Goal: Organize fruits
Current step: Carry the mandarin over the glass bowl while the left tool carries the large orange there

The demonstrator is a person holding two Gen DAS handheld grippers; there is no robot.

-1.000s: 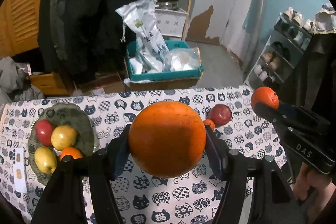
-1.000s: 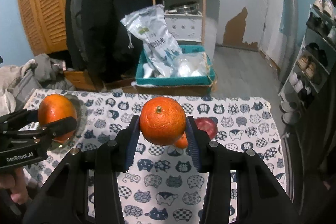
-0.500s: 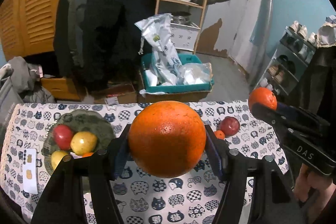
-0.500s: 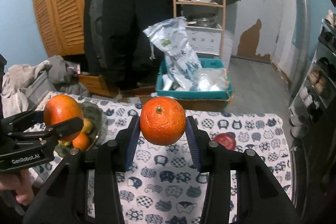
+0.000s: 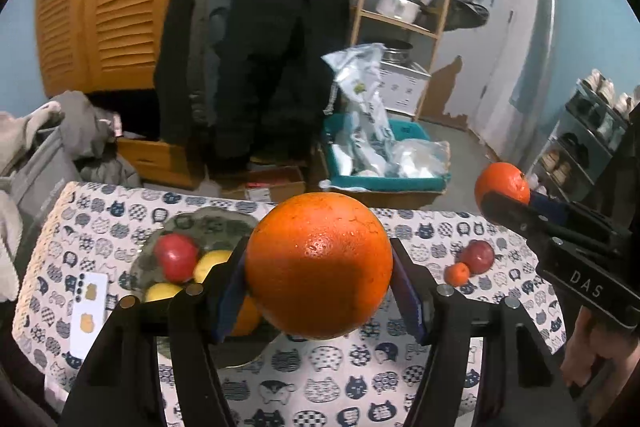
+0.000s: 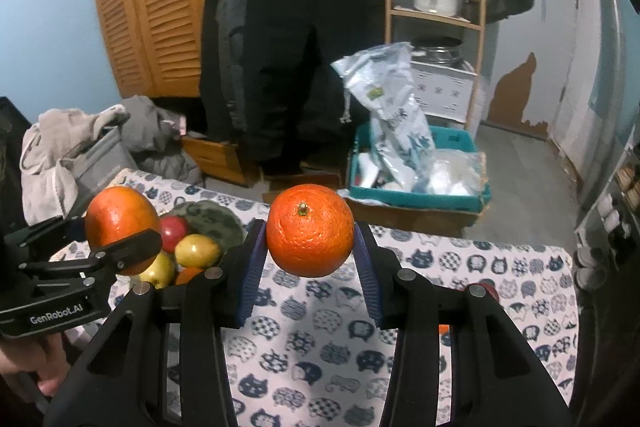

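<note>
The cat-print tablecloth (image 5: 340, 379) lies under everything. Above it, beside the green plate (image 5: 208, 223), the left gripper (image 5: 318, 287) pinches a large orange (image 5: 318, 267). The right gripper (image 6: 310, 251) pinches a smaller orange (image 6: 310, 231) right of the plate, stem up.

Dim indoor light, slight blur (fisheye-bent, black-vignetted edges).

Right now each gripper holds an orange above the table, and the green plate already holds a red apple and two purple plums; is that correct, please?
Not quite: beside the red apple on the green plate lie yellow fruits, not purple plums, as the right wrist view shows. The left gripper and right gripper do each hold an orange.
</note>
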